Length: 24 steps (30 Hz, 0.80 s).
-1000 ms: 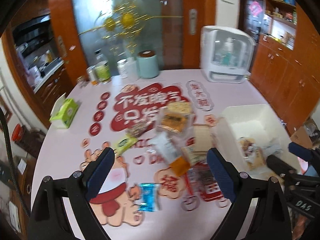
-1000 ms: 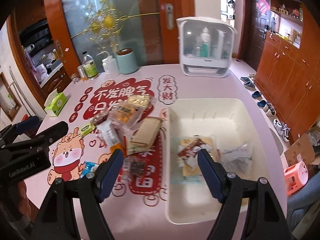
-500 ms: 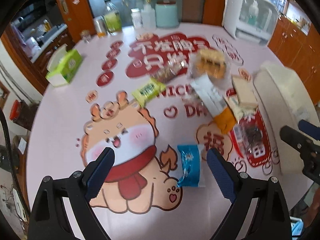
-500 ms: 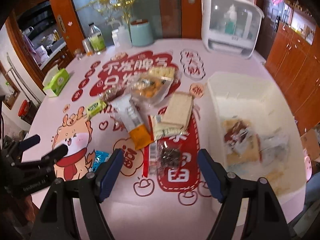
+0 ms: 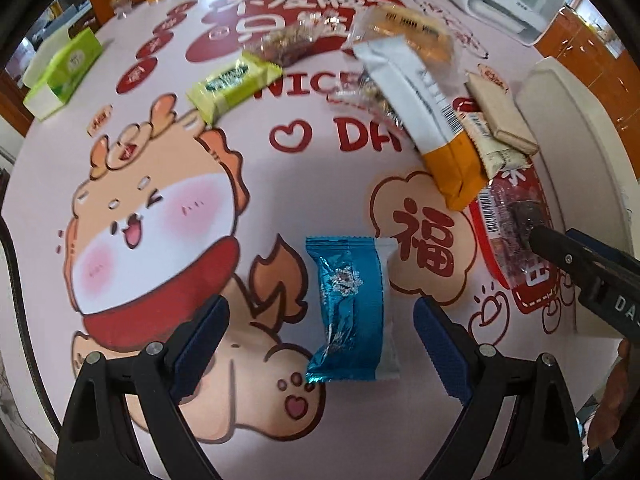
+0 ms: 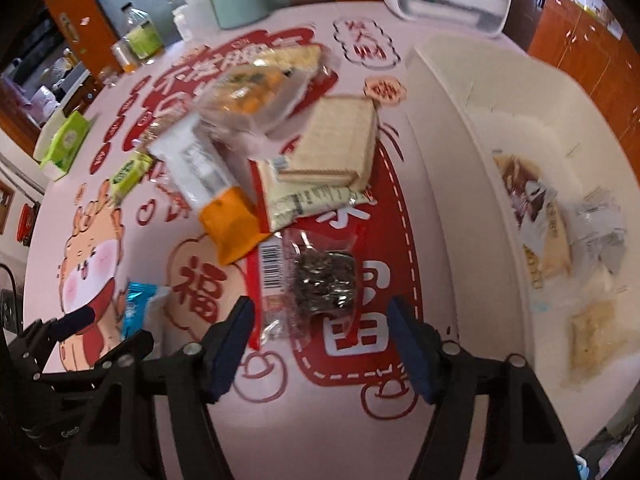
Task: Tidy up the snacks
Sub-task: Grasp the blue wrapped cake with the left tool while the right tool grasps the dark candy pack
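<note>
The blue snack packet [image 5: 347,308] lies flat on the table mat [image 5: 280,184], dead center between the wide-open jaws of the left gripper [image 5: 320,344], pads not touching it. The right gripper [image 6: 320,344] is closing around the clear seed packet [image 6: 316,280] at its 12 o'clock, no contact yet.

Risk as I see it: slick flat film could slide or buckle when squeezed. The white bin [image 6: 500,128] sits around 2 o'clock.

Readable: "NICE", "福", barcodes.
</note>
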Motion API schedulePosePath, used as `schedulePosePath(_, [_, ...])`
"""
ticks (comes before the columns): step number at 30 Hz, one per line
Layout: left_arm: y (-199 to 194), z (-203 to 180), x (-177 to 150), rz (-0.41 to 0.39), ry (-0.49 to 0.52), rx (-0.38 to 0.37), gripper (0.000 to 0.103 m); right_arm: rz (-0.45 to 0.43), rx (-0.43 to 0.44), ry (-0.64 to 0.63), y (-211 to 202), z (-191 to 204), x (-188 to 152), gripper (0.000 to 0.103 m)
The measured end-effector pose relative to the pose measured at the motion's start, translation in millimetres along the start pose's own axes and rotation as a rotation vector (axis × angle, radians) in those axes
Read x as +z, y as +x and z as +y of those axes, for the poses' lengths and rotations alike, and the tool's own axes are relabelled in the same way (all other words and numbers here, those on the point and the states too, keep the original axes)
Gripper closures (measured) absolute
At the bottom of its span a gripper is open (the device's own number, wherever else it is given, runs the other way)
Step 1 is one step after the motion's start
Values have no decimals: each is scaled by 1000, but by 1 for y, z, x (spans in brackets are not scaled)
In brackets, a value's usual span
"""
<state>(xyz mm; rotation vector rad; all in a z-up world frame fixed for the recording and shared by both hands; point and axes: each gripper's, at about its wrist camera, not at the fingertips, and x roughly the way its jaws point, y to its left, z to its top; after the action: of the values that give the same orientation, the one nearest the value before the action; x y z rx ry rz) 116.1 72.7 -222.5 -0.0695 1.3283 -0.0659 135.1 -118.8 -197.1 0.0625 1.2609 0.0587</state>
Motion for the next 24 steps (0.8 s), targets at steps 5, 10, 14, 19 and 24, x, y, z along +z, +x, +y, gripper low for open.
schedulePosePath(5, [11, -3, 2, 8, -17, 6, 10, 28, -10, 10, 21, -6, 6, 40])
schedulePosePath(10, [12, -7, 3, -12, -20, 35, 20, 38, -23, -26, 33, -3, 8, 48])
schedulePosePath(14, [8, -11, 5, -35, 11, 71, 51, 20, -32, -70, 34, 3, 9, 57])
schedulePosePath(19, [4, -15, 8, -39, 6, 68, 72, 14, -37, -88, 34, 5, 9, 60])
schedulePosePath(24, [2, -13, 7, -22, -11, 53, 75, 22, -28, -95, 33, 3, 9, 61])
